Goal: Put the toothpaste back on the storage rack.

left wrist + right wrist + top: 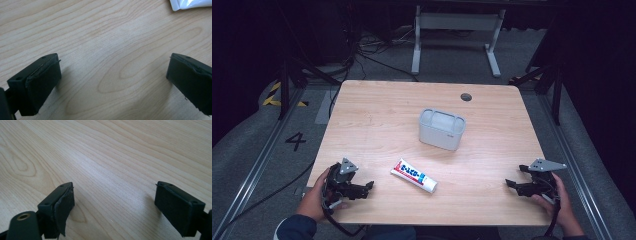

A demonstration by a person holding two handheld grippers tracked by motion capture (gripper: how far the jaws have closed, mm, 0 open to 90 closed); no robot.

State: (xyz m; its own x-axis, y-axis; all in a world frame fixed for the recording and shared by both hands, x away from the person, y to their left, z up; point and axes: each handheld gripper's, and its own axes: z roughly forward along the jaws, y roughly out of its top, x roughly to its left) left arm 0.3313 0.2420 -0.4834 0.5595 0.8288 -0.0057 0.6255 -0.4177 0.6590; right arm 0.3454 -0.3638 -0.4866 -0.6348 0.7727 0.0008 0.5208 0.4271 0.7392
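A toothpaste tube (414, 175), white with red and blue print, lies flat on the wooden table (382, 115) near its front middle. Behind it stands a light grey plastic container (442, 128), upright. My left gripper (368, 188) rests low at the front left of the table, open, with bare wood between its jaws (113, 72). The white end of the tube (191, 3) peeks in at the top right of the left gripper view. My right gripper (510, 185) sits at the front right, open, nothing between its jaws (113, 200).
A round cable hole (466, 97) sits near the table's far edge. Behind the table stands a white frame (455, 35) on grey carpet, with cables on the floor. Dark stands flank both sides.
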